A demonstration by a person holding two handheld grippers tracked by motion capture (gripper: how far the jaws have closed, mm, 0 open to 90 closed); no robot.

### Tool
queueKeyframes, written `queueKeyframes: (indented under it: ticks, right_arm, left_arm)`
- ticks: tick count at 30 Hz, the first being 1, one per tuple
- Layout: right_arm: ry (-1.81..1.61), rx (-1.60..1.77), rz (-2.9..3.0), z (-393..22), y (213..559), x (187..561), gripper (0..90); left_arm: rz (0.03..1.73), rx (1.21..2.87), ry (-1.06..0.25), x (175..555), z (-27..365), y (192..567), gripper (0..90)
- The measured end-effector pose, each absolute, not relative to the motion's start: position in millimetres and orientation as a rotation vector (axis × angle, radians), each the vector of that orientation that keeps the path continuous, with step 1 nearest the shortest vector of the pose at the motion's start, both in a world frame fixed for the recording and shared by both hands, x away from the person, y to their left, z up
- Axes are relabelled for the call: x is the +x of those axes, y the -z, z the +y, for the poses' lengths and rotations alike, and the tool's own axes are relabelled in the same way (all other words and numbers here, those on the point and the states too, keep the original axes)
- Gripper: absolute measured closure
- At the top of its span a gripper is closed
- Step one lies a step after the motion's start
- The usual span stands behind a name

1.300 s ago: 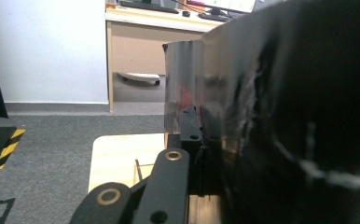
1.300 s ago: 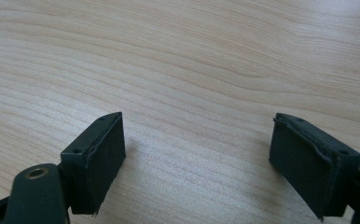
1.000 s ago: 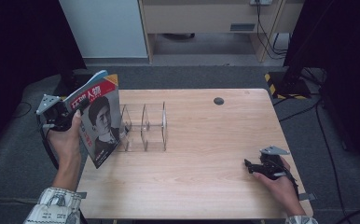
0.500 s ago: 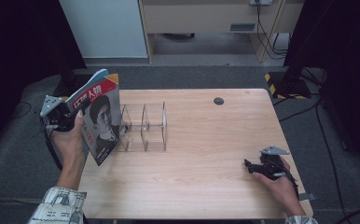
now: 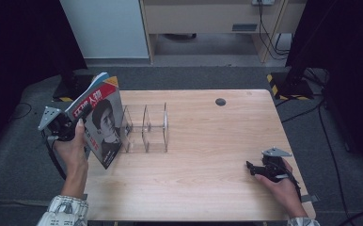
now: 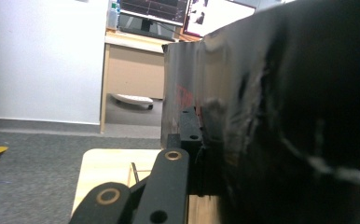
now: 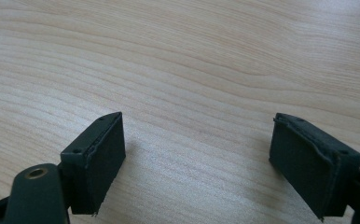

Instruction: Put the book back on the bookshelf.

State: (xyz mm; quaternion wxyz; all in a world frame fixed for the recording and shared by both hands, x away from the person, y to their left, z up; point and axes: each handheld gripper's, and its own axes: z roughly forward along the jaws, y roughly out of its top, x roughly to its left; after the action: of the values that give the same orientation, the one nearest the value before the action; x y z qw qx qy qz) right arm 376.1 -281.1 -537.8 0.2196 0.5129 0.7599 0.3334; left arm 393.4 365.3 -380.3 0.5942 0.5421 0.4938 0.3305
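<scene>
The wooden table [image 5: 203, 174] lies mostly bare from its centre out to three o'clock. At nine o'clock the left gripper [image 5: 71, 126] is clamped on a magazine [image 5: 99, 125], held upright and tilted, long axis running from eleven down to five o'clock, cover facing right, its lower corner apparently touching the tabletop near the left edge. Just beside it at three o'clock stands a clear divider rack [image 5: 144, 128]. At four o'clock the right gripper [image 7: 201, 163] rests low over the wood, jaws wide apart and empty. A small dark grommet [image 5: 220, 101] sits at one o'clock.
</scene>
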Motion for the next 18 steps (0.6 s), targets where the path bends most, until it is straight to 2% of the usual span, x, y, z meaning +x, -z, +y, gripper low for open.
queueKeyframes:
  ticks: [18]
  right_arm:
    - [-0.923,1.413,2.104,-281,538,376,18.5]
  left_arm:
    - [1.178,1.228,-0.775,385,373,397,85.3]
